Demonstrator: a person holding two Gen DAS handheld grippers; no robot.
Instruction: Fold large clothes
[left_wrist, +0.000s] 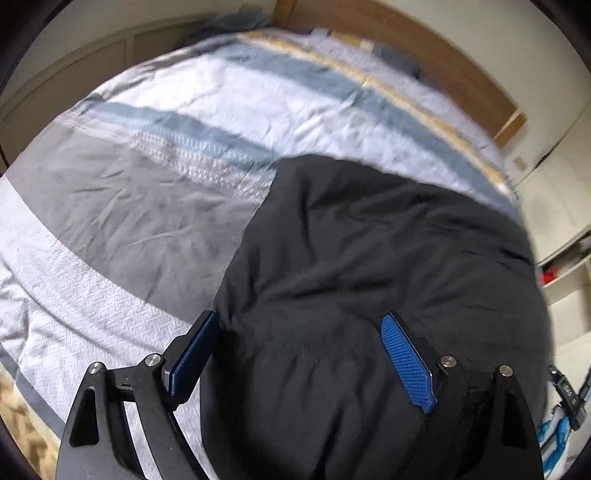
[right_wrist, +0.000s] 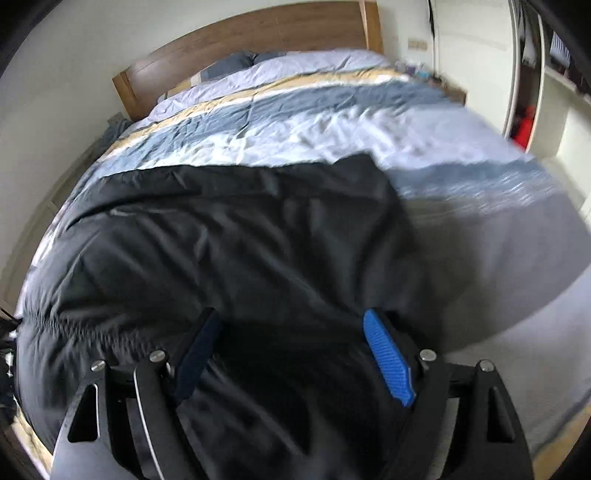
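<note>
Left wrist view: left tongs spread wide over the black garment, which lies on the striped bed cover. Right wrist view: right tongs also spread, same garment below, wooden headboard behind.

The left tool is sitting with its two blue-padded fingers spread wide apart, nothing clamped between them. A large black fabric garment is lying in rumpled folds across the near right part of the bed and is filling the gap between the fingers. The striped bedspread in white, grey and blue bands with a tan stripe is covering the bed to the left of and beyond the garment. A brown wooden headboard is standing at the far end. White cabinet fronts are showing at the right edge.
</note>
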